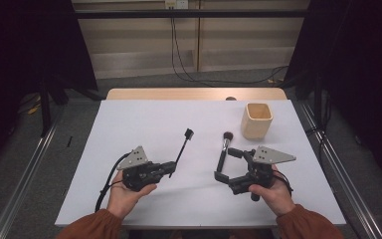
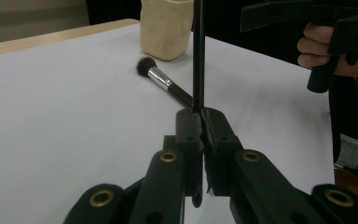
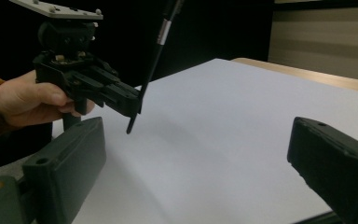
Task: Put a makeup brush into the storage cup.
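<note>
Left gripper [image 1: 170, 168] low over the near-left part of the white table [image 1: 144, 124], carried in the left hand [image 1: 127, 191]. Fingers [image 2: 189, 135] pressed together on the lower end of a thin black brush [image 1: 181, 149], no gap between the pads besides the stem itself. Stem rising steeply from the fingers, tilted away toward the far side of the table, small dark head at its top; short tail of the handle poking out below the grip, clear of the table surface. Same clamp seen in the right gripper view: left gripper [image 3: 137, 105] holding the thin black brush [image 3: 156, 51] aslant, with the left hand [image 3: 28, 100] behind it.

Right gripper [image 1: 225, 163] at the near-right, in the right hand [image 1: 273, 191]. Fingers [image 3: 70, 163] spread wide, nothing between them, bare table in the gap. In the high view, one fingertip lying close to the handle of a makeup brush [image 1: 224, 149]; touching or not, cannot tell.

Makeup brush [image 2: 165, 84] flat on the table, bristle end toward the far side, handle toward the person. Cream square cup [image 1: 256, 120] upright beyond it at the far right, well apart from both grippers.
</note>
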A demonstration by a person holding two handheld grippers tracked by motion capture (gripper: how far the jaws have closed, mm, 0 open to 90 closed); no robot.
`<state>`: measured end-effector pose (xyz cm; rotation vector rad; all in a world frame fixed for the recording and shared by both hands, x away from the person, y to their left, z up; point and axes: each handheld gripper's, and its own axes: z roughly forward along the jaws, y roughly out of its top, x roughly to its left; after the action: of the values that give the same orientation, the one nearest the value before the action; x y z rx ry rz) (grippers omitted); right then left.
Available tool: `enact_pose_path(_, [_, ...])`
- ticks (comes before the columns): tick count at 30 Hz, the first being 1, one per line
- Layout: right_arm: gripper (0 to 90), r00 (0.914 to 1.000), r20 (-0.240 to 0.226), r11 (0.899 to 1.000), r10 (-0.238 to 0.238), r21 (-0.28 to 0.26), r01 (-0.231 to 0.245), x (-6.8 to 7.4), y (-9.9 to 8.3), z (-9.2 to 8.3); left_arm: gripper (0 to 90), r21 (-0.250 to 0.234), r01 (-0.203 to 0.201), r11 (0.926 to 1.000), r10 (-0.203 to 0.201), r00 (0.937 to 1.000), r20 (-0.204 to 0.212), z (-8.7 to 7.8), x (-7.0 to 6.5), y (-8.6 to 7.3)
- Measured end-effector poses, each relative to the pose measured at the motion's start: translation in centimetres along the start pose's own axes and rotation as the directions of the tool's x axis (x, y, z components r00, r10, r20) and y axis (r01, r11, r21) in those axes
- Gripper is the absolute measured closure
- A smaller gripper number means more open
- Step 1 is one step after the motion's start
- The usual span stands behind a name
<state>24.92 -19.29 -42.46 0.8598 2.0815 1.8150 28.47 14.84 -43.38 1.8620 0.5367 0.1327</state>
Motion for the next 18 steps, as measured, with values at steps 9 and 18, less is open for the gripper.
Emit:
enact_pose_path(9, [3.9, 0.9994, -0.032, 1.0, 0.01, -0.029, -0.011, 0.0, 1.7, 1.4, 85.8, -0.031, -0.034, 0.9989, 0.036, 0.9986, 0.039, 2.2, -0.8, 2.7])
enact_pose_path(18, [12.6, 0.9988, -0.047, 1.0, 0.014, -0.02, -0.015, 0.3, 2.1, 3.0, 85.9, -0.03, -0.034, 0.999, 0.036, 0.9965, 0.076, 3.7, -1.8, 2.2])
